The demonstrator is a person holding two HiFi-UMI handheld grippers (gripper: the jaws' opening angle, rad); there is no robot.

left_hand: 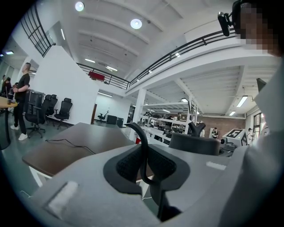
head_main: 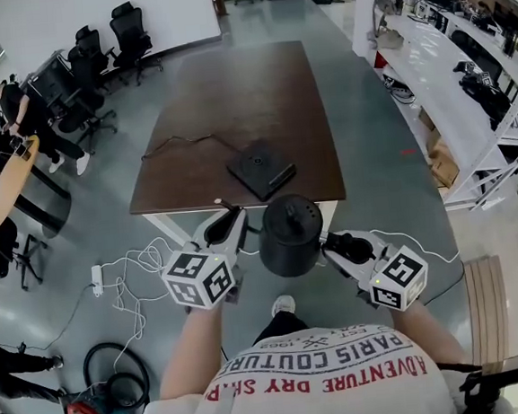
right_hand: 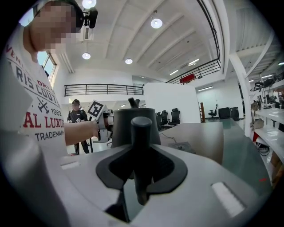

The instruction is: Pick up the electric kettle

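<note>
Electric kettle (head_main: 290, 237), black, 1 unit: was held in the air just off the near edge of the brown table (head_main: 231, 96), well apart from its square base (head_main: 260, 169), so apparently lifted. Right gripper (head_main: 332, 243): jaws pinched on the upright handle (right_hand: 141, 146), likely carrying the weight. Left gripper (head_main: 232, 224): jaws pressed on a thin curved piece, apparently the spout (left_hand: 143, 146), probably to steady the kettle.
</note>
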